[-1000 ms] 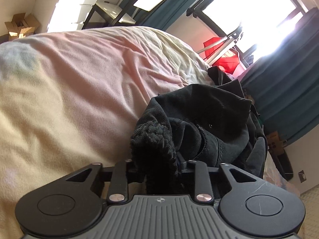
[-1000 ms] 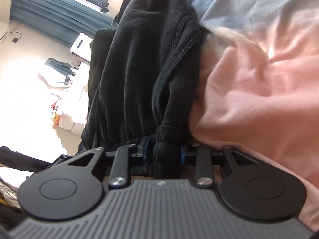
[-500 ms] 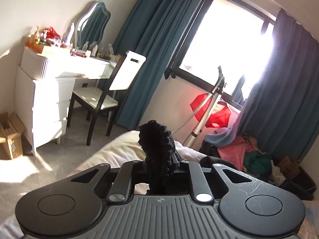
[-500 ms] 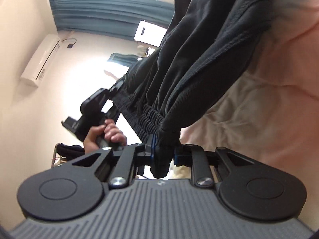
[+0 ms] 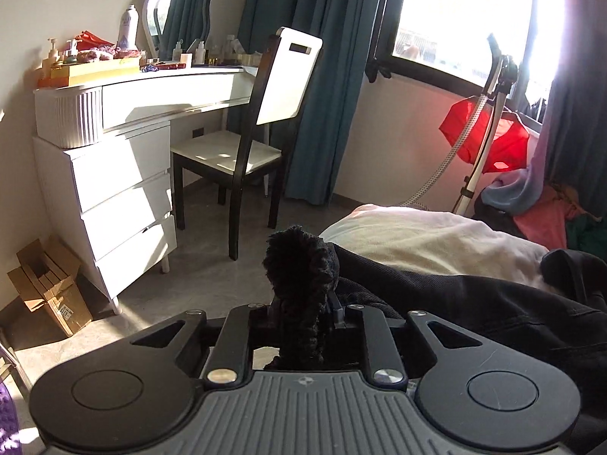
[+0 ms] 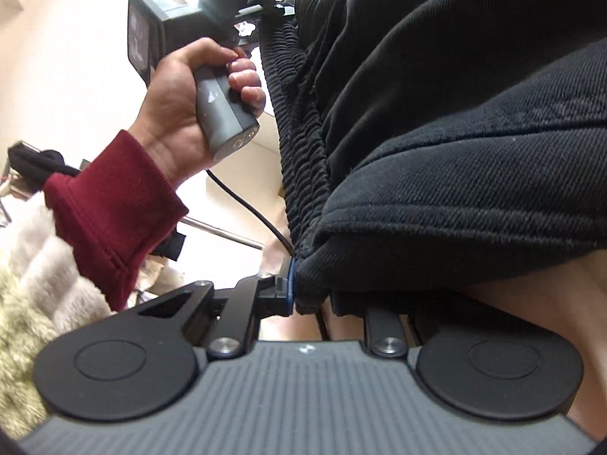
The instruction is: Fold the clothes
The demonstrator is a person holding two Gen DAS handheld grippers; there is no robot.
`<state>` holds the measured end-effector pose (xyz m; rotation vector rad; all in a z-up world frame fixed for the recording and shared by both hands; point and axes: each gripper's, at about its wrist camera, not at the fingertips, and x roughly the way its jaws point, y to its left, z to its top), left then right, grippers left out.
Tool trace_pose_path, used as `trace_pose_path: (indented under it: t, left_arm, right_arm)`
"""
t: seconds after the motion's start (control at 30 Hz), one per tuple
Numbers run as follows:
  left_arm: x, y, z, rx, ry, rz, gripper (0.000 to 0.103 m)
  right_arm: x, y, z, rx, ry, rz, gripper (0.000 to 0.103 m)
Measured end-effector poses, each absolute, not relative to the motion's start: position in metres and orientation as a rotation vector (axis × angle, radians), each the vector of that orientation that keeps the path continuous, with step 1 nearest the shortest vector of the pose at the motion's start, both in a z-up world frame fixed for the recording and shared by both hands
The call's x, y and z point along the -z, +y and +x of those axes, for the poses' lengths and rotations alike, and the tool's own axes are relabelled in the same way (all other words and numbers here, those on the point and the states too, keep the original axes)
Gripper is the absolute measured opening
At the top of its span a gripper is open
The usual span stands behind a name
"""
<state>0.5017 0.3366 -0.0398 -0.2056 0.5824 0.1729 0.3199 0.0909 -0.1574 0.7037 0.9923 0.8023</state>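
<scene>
A black pair of trousers (image 6: 455,132) with a ribbed elastic waistband (image 6: 299,144) is stretched between my two grippers above the bed. In the left wrist view my left gripper (image 5: 299,318) pinches a bunched end of the waistband (image 5: 299,265); its jaws are opening slightly with the cloth still pressed between the pads. The rest of the trousers (image 5: 474,303) trails to the right over the bed. My right gripper (image 6: 309,295) is shut on the waistband's other end. The right wrist view also shows a hand (image 6: 182,91) in a dark red sleeve (image 6: 110,212) holding the left gripper (image 6: 280,7).
A cream-covered bed (image 5: 417,235) lies under the trousers. Beyond it stand a white dresser (image 5: 114,174), a black and white chair (image 5: 258,140), a cardboard box (image 5: 45,288), a steamer pole (image 5: 489,121) and a heap of clothes (image 5: 550,208) by the window.
Both grippers have swung sideways with the trousers, lifting them off the bed. The left view turned from the bed to the room. The left hand now looms closer in the right view.
</scene>
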Motion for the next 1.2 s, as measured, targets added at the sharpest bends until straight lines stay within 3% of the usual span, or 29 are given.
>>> trace_pose_path:
  t: [0.07, 0.13, 0.2, 0.27, 0.5, 0.8, 0.97, 1.2]
  left_arm:
    - [0.036, 0.34, 0.492, -0.187, 0.583, -0.223, 0.032]
    - [0.032, 0.343, 0.482, -0.201, 0.584, -0.241, 0.063]
    - [0.024, 0.341, 0.469, -0.226, 0.581, -0.223, 0.076]
    - [0.015, 0.334, 0.45, -0.24, 0.566, -0.184, 0.077]
    - [-0.034, 0.271, 0.325, -0.215, 0.458, -0.151, 0.083]
    - [-0.093, 0.149, 0.168, -0.072, 0.418, -0.208, 0.086]
    - [-0.102, 0.092, 0.129, -0.015, 0.423, -0.186, 0.088]
    - [-0.085, 0.036, 0.128, -0.019, 0.465, -0.144, 0.089]
  right_arm:
    - [0.151, 0.09, 0.315, -0.806, 1.009, 0.674, 0.029]
    - [0.14, 0.091, 0.326, -0.813, 1.024, 0.622, 0.046]
    - [0.128, 0.08, 0.314, -0.817, 0.995, 0.561, 0.074]
    - [0.116, 0.068, 0.301, -0.821, 0.964, 0.498, 0.083]
    - [0.068, -0.008, 0.241, -0.693, 0.765, 0.281, 0.083]
    - [-0.029, -0.152, 0.136, -0.42, 0.512, 0.279, 0.083]
    - [-0.043, -0.205, 0.103, -0.363, 0.371, 0.297, 0.083]
    - [-0.023, -0.245, 0.086, -0.282, 0.317, 0.212, 0.083]
